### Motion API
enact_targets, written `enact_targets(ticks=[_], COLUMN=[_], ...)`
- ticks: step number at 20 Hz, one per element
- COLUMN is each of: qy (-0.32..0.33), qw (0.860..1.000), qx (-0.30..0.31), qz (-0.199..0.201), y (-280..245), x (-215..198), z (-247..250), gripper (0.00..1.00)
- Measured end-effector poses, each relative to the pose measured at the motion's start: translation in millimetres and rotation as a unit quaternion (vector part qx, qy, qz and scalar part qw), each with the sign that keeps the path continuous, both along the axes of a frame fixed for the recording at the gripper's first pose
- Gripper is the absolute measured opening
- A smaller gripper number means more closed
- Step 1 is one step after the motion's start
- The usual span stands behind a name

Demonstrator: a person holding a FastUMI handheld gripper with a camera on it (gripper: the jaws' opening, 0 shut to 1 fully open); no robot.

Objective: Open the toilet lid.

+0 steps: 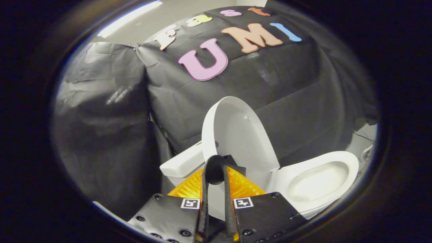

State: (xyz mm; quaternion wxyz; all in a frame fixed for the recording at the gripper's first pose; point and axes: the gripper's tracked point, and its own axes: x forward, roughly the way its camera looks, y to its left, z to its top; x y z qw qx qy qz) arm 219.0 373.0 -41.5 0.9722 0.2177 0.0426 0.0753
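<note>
Gripper view showed us the claw [216,175] with its two fingers drawn close together, their black tips pinching the rim of the toilet lid [236,135]. As far as we could tell both pads pressed on that white edge, one on each face, though the tips overlapped in a dark lump and we could not make out the contact cleanly. Orange ribbed panels sat behind the fingers.

Just beyond the tips the lid stood raised, nearly upright and tilted a little, its hollow inner face turned toward the bowl. To its side lay the seat [324,168], white and open to view, with the bowl [317,184] sunk inside it. On the other side of the lid we saw the white cistern [184,162], and behind everything hung the black cloth wall [287,87].

We judged the lift mostly done. To finish it well we would have kept the pinch firm but not crushing, followed the arc around the hinge instead of pushing straight back, and eased the lid until it leaned past upright toward the cistern. We would have let go only once it rested by itself, lest it drop onto the seat.
</note>
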Motion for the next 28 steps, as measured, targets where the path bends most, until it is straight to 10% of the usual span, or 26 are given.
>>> enact_targets(ticks=[11,18,28], qy=[-0.004,-0.035,-0.068], qw=[1.000,0.999,0.988], qx=[-0.012,-0.006,-0.107], qz=[0.006,-0.029,-0.089], y=[23.9,-4.2,-125.7], x=[13.6,7.6,-28.8], z=[-1.6,29.8,81.6], gripper=[0.22,0.80,0.81])
